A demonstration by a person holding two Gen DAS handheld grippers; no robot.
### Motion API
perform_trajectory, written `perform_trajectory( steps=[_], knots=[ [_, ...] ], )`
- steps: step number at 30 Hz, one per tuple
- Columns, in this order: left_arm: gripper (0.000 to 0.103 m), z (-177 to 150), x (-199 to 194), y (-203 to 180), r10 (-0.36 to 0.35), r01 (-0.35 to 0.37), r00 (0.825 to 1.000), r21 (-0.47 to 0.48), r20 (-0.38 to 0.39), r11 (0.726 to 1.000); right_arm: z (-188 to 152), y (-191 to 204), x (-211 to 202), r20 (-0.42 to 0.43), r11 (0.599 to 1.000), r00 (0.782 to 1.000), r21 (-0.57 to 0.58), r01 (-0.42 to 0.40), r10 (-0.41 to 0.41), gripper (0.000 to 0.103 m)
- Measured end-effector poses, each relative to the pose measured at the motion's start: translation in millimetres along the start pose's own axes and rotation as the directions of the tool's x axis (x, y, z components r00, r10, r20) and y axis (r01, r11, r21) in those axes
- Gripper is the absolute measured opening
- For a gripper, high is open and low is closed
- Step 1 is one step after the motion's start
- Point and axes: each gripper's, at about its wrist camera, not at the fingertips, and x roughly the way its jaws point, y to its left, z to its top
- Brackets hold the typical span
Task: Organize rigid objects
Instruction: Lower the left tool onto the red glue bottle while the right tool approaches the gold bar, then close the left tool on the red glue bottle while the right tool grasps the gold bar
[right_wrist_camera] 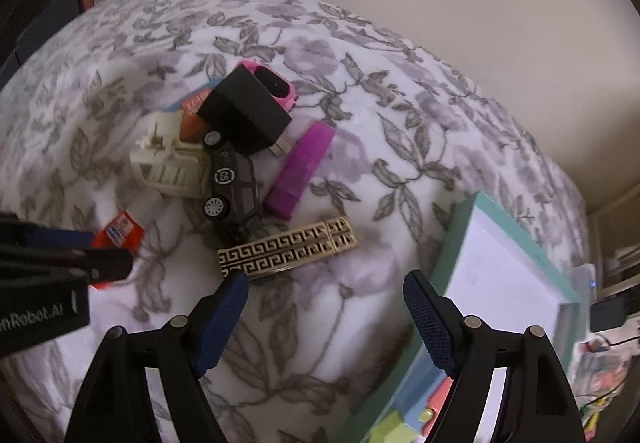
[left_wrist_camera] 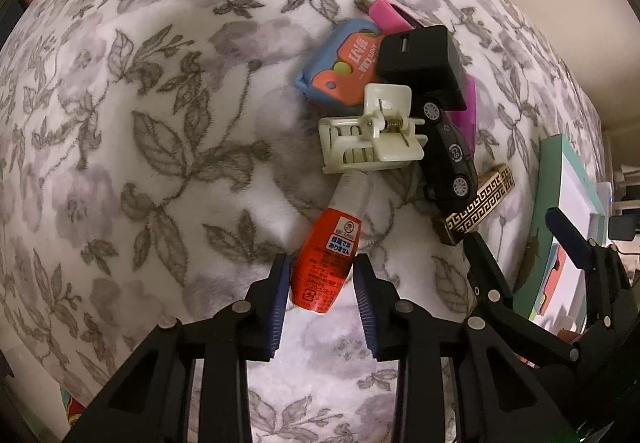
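A pile of small objects lies on a floral blanket (left_wrist_camera: 120, 123): a red glue bottle (left_wrist_camera: 326, 251), a cream hair clip (left_wrist_camera: 372, 131), a black toy car (left_wrist_camera: 450, 151), a black charger (left_wrist_camera: 420, 59), an orange-and-blue cutter (left_wrist_camera: 340, 67), a gold patterned bar (right_wrist_camera: 286, 247) and a purple block (right_wrist_camera: 300, 171). My left gripper (left_wrist_camera: 320, 279) has its pads on either side of the glue bottle's lower end, close to touching it. My right gripper (right_wrist_camera: 324, 307) is open and empty, just in front of the gold bar; it also shows at the right of the left wrist view (left_wrist_camera: 524, 239).
A teal-rimmed white box (right_wrist_camera: 500, 267) sits at the right of the pile, by the blanket's edge. A pink watch-like item (right_wrist_camera: 276, 85) lies behind the charger. A beige wall rises behind the bed. Cluttered shelves show at the far right.
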Motion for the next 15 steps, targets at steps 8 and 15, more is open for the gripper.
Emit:
perform_trajectory(
  steps=[8, 15],
  knots=[
    [0.034, 6.5, -2.3, 23.5, 0.004, -0.004, 1.0, -0.018, 0.003, 1.0, 5.2, -9.0, 4.3, 0.019, 0.986, 0.987, 0.046, -0.161, 0.16, 0.09],
    [0.034, 11.8, -3.4, 40.1, 0.02, -0.02, 1.0, -0.03, -0.001, 0.999, 7.5, -12.1, 10.8, 0.023, 0.976, 0.976, 0.039, -0.216, 0.215, 0.101]
  ],
)
